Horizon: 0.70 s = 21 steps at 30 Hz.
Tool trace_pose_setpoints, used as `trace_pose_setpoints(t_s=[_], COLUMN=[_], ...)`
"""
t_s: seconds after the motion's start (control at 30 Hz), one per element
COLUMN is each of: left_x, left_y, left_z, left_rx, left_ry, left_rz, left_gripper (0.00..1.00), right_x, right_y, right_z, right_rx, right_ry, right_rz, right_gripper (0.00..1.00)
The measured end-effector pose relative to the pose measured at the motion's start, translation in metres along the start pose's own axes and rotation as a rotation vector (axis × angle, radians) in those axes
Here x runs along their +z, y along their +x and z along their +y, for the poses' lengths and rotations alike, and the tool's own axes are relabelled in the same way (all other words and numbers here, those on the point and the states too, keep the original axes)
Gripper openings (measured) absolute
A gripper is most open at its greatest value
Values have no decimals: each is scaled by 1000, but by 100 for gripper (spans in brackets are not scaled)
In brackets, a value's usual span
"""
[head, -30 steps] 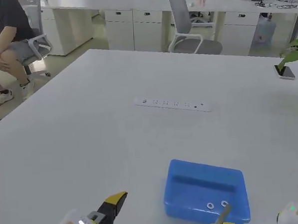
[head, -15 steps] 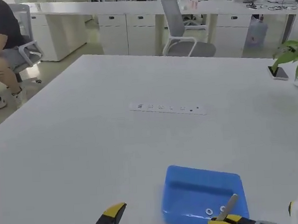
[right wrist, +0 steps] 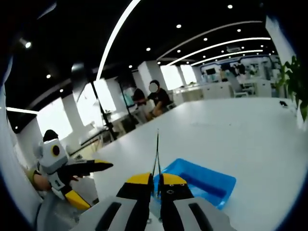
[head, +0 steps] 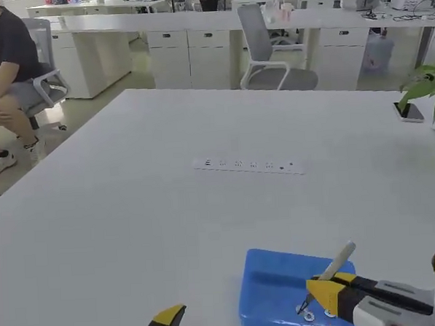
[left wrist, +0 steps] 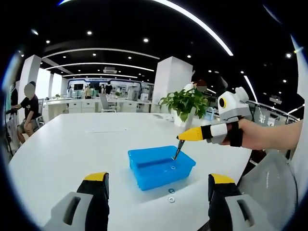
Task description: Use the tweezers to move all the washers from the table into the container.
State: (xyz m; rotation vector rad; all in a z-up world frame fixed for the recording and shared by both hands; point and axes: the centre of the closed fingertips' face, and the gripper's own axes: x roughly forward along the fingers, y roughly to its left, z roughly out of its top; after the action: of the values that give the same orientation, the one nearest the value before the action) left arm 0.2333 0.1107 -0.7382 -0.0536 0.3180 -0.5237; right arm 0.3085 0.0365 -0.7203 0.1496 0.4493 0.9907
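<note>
A blue container (head: 271, 288) sits near the table's front edge, with two washers (head: 310, 316) on its floor. My right gripper (head: 320, 289) is shut on metal tweezers (head: 338, 261), whose tips hang just above those washers. In the left gripper view the tweezers (left wrist: 177, 152) point down into the container (left wrist: 154, 168), and two more washers (left wrist: 171, 191) lie on the table in front of it. My left gripper (left wrist: 156, 179) stands open and holds nothing, left of the container (right wrist: 211, 182). In the right gripper view the jaws (right wrist: 155, 180) clamp the tweezers (right wrist: 157, 154).
A white power strip (head: 248, 166) lies mid-table. A potted plant (head: 431, 86) and a phone (head: 409, 111) are at the far right edge. A person (head: 5, 79) sits at the far left, and an office chair (head: 270, 58) stands behind the table.
My right gripper has risen into view with the tweezers, their tips now over the washers in the container. The head camera has tilted, so the whole scene shifted down.
</note>
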Motion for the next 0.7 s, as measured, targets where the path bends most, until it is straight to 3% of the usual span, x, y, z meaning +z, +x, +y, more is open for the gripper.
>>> trace_pose_setpoints(t_s=[0.37, 0.7], left_x=[2, 5], left_y=[0, -1], left_z=[-2, 1], left_rx=[-3, 2], left_ry=[-1, -6], left_rz=[-3, -18], left_gripper=[87, 87], right_x=[18, 15], right_y=[17, 34], right_z=[-3, -14], right_rx=[8, 2], right_ry=[-62, -87], right_rz=[13, 61], right_gripper=[3, 3])
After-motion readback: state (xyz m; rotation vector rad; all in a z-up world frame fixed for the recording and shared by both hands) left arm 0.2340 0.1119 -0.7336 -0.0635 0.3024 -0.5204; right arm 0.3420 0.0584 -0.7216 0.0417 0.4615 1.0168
